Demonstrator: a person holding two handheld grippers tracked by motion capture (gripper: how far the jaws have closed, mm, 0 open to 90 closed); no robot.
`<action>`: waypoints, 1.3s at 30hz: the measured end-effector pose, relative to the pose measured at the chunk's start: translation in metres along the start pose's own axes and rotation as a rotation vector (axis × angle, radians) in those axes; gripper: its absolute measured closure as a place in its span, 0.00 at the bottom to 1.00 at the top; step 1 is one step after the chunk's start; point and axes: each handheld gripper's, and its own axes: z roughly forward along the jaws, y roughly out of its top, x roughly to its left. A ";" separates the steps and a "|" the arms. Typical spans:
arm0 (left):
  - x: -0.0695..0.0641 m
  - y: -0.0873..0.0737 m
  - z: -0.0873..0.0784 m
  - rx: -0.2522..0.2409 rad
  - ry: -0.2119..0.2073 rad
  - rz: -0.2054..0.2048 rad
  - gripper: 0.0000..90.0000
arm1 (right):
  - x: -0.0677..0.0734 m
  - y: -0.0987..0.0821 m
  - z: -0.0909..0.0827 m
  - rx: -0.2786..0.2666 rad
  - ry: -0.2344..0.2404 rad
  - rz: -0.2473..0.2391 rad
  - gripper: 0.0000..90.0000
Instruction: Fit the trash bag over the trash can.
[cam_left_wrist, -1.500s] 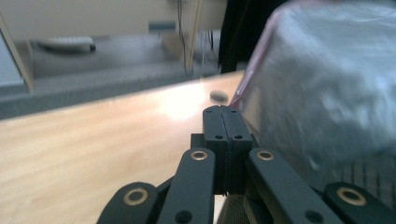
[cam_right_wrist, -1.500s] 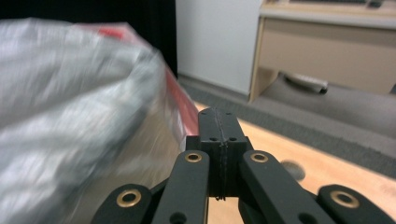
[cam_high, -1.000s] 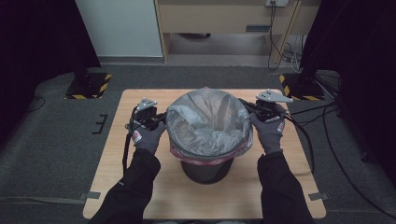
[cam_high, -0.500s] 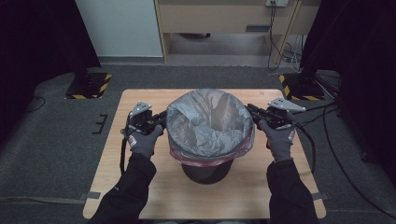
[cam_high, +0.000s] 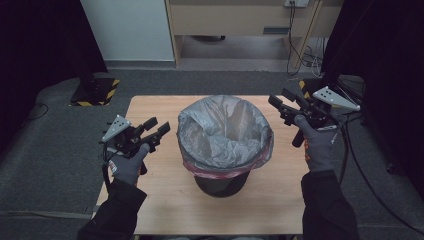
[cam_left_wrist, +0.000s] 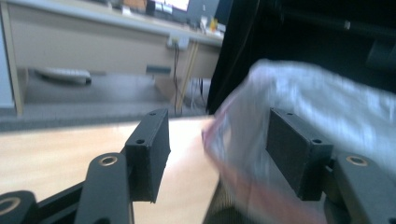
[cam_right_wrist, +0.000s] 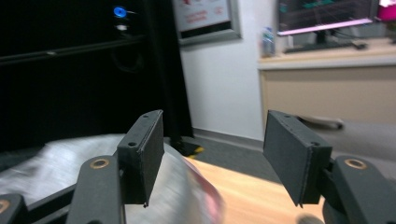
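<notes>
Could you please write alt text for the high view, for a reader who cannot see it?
A black bin lined with a grey bag stands mid-table. The left hand-held gripper and right hand-held gripper flank it, jaws open and clear of the bag.

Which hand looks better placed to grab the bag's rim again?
Left, probably. The left hand-held gripper sits open, low beside the bag, jaws pointing toward it. The right hand-held gripper is raised, by the far edge.

Floor (cam_high: 45, 150): grey carpet.
Wall (cam_high: 127, 30): white panel.
Desk (cam_high: 235, 17): light wood, cables (cam_high: 305, 45) beside it.
Curtains (cam_high: 35, 40): black, both sides.
</notes>
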 end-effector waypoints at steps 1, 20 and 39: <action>-0.001 -0.007 -0.002 0.033 0.007 0.016 0.42 | 0.006 0.005 0.003 0.001 0.019 -0.004 0.41; 0.009 -0.097 0.019 0.483 0.003 0.048 0.34 | 0.112 0.014 0.091 0.271 0.196 -0.112 0.38; 0.007 -0.096 0.019 0.486 -0.017 0.049 0.32 | 0.116 -0.058 0.142 0.754 0.112 -0.194 0.11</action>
